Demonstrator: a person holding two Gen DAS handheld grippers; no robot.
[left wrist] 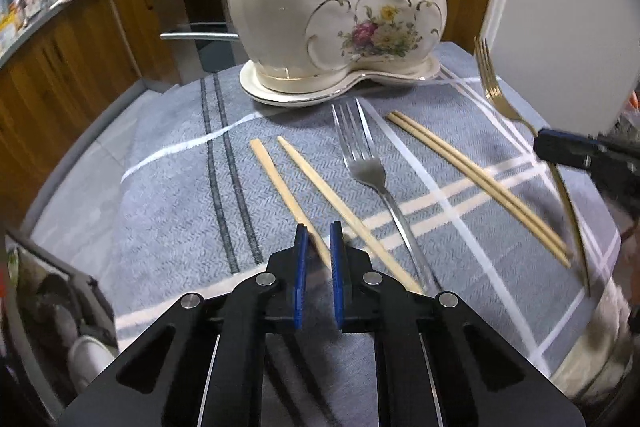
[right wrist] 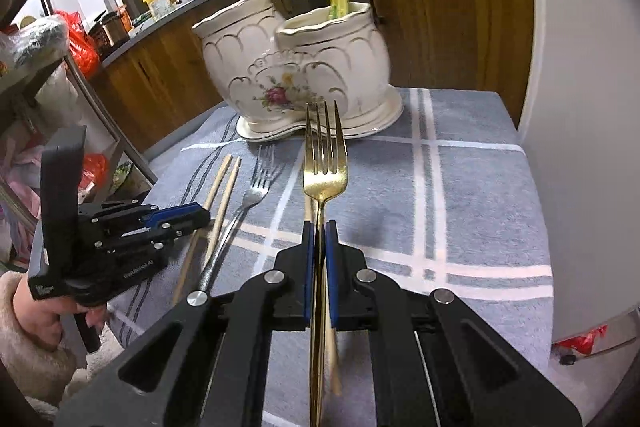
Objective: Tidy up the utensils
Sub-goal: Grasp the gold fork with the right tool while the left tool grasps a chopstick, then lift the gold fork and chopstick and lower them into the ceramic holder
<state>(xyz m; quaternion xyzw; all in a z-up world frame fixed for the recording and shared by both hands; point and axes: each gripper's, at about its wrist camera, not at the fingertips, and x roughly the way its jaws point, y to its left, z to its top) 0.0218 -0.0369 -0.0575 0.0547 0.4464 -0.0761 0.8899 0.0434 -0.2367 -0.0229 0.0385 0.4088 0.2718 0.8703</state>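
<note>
L to R, as we see it: left hand-held gripper (left wrist: 319,239), jaws narrow, nothing held, low over loose chopsticks (left wrist: 296,199), likely next pick. Steel fork (left wrist: 366,167) and paired chopsticks (left wrist: 476,183) flat on tabletop (left wrist: 168,187). Right hand-held gripper (right wrist: 320,233) clamps gold fork (right wrist: 325,163) by handle, tines toward holder (right wrist: 296,71), we judge for drop-in.

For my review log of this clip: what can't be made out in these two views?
- Inside of the ceramic holder: both views, its walls hide what the compartments hold below the rims.
- Gold fork handle end: right wrist view, hidden by the right claw and bottom edge.
- Whether the left claw touches a chopstick: left wrist view, its fingers cover it.
</note>
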